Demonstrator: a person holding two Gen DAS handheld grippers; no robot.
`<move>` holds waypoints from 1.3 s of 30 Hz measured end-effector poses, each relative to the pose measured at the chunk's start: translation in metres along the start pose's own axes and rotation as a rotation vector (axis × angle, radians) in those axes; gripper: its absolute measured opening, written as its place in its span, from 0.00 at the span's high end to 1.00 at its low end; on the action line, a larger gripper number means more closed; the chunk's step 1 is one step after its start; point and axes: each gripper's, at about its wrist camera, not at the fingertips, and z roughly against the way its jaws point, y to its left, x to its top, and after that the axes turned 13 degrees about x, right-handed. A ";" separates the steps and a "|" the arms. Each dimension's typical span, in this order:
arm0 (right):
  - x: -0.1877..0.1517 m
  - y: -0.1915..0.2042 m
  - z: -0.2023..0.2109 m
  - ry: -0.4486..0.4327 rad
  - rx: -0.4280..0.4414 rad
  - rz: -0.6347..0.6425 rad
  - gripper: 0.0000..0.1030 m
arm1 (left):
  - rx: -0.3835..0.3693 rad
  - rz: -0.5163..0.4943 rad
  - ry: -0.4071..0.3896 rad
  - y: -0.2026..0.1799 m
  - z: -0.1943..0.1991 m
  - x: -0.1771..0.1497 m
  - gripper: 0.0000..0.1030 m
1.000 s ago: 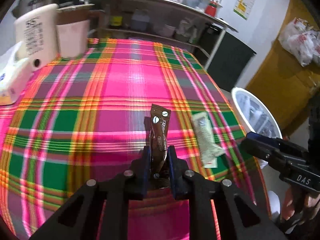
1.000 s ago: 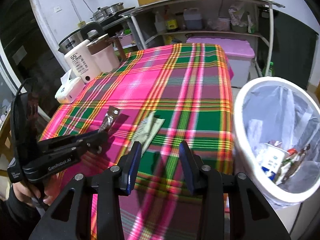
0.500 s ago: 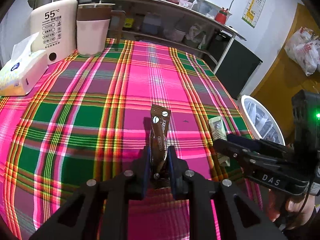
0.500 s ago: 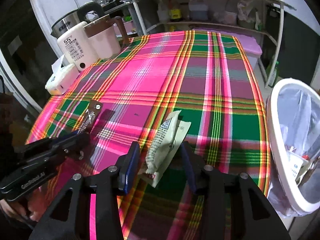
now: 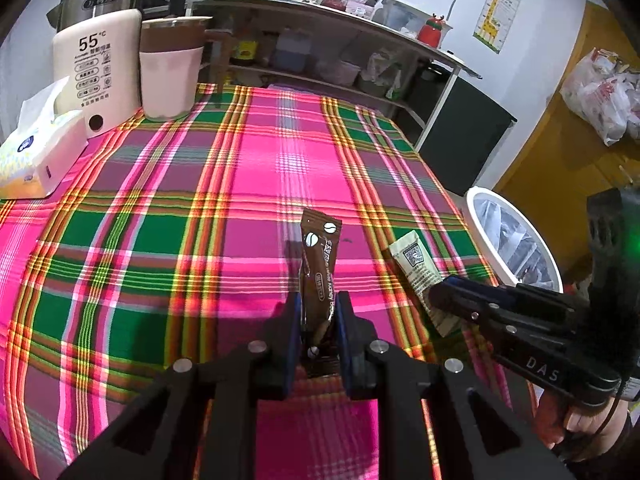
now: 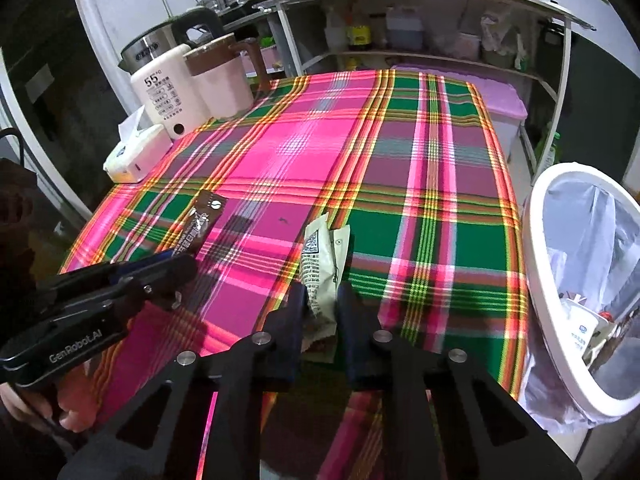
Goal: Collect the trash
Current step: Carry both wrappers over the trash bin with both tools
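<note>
My left claw (image 5: 318, 312) is clenched on the brown coffee sachet (image 5: 319, 264), which stands up between the pads above the plaid table (image 5: 160, 208). My right claw (image 6: 323, 300) has just been closing, and the pale green wrapper (image 6: 320, 268) sits pinched between its pads near the table's edge; whether it is lifted clear I cannot quite tell. The white bin (image 6: 536, 280) stands beside the table.

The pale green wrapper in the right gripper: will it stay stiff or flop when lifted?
Probably floppy: the pale green wrapper is thin and creased where the right gripper, just closed, pinches it. Likely very light, looking flat and empty. It might slip, its film looking smooth.
</note>
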 end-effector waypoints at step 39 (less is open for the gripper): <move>-0.039 -0.118 0.155 -0.262 -0.157 -0.214 0.84 | -0.189 -0.256 -0.057 -0.175 0.009 0.028 0.83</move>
